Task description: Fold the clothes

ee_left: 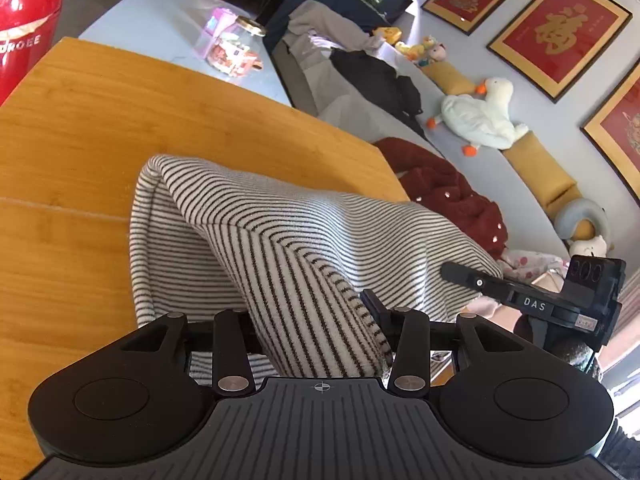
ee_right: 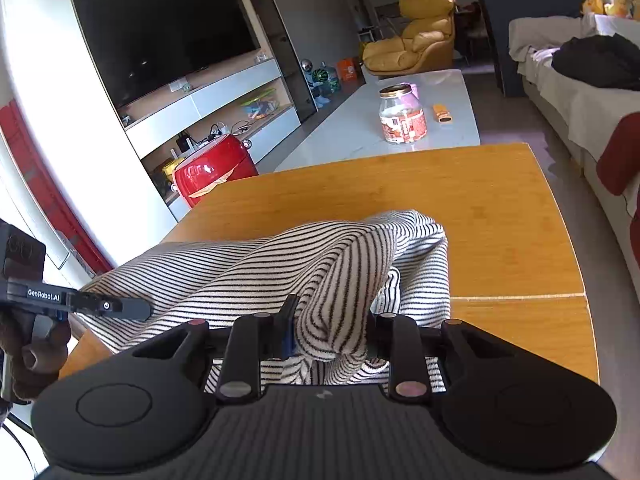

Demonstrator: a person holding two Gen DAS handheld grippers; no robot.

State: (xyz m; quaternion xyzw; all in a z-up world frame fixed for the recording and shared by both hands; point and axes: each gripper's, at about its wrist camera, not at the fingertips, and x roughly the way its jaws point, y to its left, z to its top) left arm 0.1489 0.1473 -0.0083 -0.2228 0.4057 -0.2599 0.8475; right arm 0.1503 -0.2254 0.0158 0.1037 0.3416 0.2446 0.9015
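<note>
Left wrist: striped garment (ee_left: 288,236), soft, light, limp; left gripper (ee_left: 316,332) and right gripper (ee_right: 328,332) clenched on bunched edges, 6 o'clock.

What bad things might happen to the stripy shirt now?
1. The left gripper and right gripper each pinch only a bunched bit of the striped garment, so it might slip out.
2. Part of it hangs past the wooden table edge, so it may slide down.
</note>
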